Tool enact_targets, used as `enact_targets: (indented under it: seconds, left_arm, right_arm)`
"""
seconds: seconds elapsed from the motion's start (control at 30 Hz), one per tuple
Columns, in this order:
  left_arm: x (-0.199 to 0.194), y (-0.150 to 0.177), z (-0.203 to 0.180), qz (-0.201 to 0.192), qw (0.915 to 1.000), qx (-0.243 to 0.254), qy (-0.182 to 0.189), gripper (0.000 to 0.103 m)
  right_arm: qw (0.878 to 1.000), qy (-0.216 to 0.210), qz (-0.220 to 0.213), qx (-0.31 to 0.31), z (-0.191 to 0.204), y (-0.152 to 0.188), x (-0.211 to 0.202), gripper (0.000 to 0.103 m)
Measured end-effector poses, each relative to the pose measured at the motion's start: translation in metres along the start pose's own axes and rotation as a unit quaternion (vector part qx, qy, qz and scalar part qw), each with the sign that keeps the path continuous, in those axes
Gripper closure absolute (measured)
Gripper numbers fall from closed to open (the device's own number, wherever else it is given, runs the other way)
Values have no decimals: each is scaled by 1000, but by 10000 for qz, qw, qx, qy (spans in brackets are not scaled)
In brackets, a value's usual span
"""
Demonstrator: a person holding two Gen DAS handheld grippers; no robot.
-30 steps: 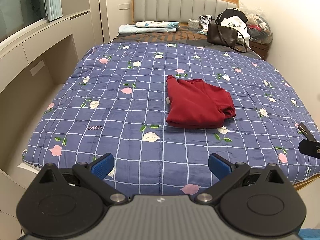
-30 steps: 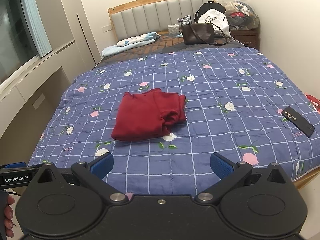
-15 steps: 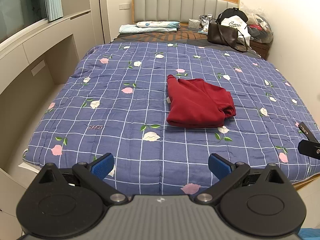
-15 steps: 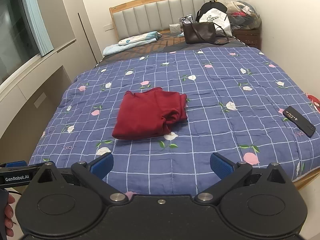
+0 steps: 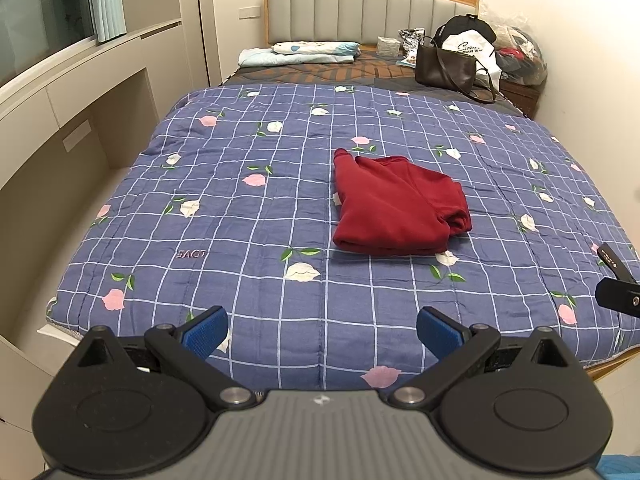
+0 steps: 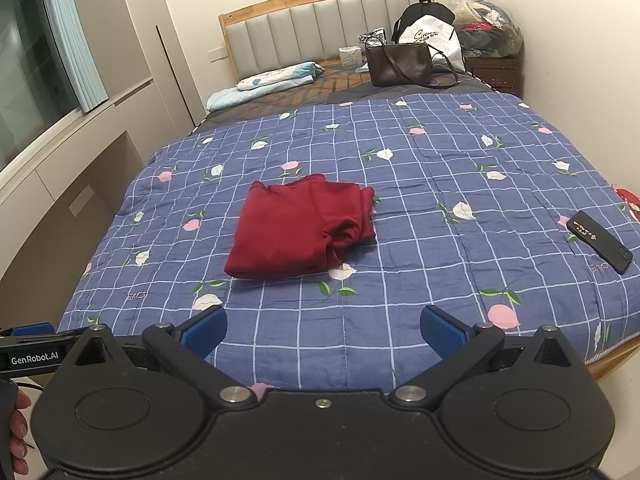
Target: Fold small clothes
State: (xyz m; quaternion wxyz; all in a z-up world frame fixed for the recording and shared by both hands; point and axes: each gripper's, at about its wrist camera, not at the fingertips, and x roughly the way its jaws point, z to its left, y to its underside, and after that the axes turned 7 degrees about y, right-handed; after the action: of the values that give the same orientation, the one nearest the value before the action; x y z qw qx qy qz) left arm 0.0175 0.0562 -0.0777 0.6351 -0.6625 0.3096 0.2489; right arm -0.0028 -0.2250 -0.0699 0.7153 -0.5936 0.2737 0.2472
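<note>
Blue checked bedding with pink and white flowers is filling the left wrist view: a quilt [image 5: 280, 208] is lying flat over a wooden bed whose grey padded headboard [image 5: 372, 12] is standing at twelve o'clock. A folded red garment [image 5: 396, 206] is resting on the quilt just past centre toward one o'clock, its bunched end pointing to three o'clock. A dark brown shoulder bag [image 5: 446, 68] is sitting at one o'clock near the headboard, a white and black bag just behind it, and a folded pale blue blanket [image 5: 300, 54] is lying at eleven o'clock. The left gripper [image 5: 322, 330] is hovering over the foot of the bed at six o'clock, its blue-padded fingers [image 5: 206, 328] standing wide apart and holding nothing, well apart from the garment. Part of the other tool is showing at four o'clock.

From the right wrist view, the same quilt [image 6: 420, 208] is spreading ahead, and the red garment [image 6: 300, 228] is lying left of centre toward eleven o'clock. A black phone [image 6: 600, 240] is resting on the quilt at three o'clock, near the bed's edge. The shoulder bag [image 6: 400, 66] is sitting at twelve o'clock by the headboard [image 6: 320, 28]. The right gripper [image 6: 324, 330] is hanging over the quilt's near edge at six o'clock, its fingers spread wide and empty, well short of the garment. A person's fingertips [image 6: 18, 432] are showing at eight o'clock beside the other tool's labelled body.
</note>
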Motion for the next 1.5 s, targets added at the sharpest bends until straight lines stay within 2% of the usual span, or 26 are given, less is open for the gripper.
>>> enact_targets:
  seconds: [0.73, 0.9, 1.5]
  left_arm:
    - [4, -2, -2, 48, 10000, 13, -12, 1]
    - [7, -6, -8, 140, 9997, 132, -136, 0]
    - [21, -12, -28, 254, 9996, 28, 71, 1]
  right_arm:
    - [10000, -22, 24, 0, 0, 0, 2, 1]
    - [10000, -21, 29, 1, 0, 0, 2, 1]
    - [9998, -90, 171, -39, -9, -4, 24, 1]
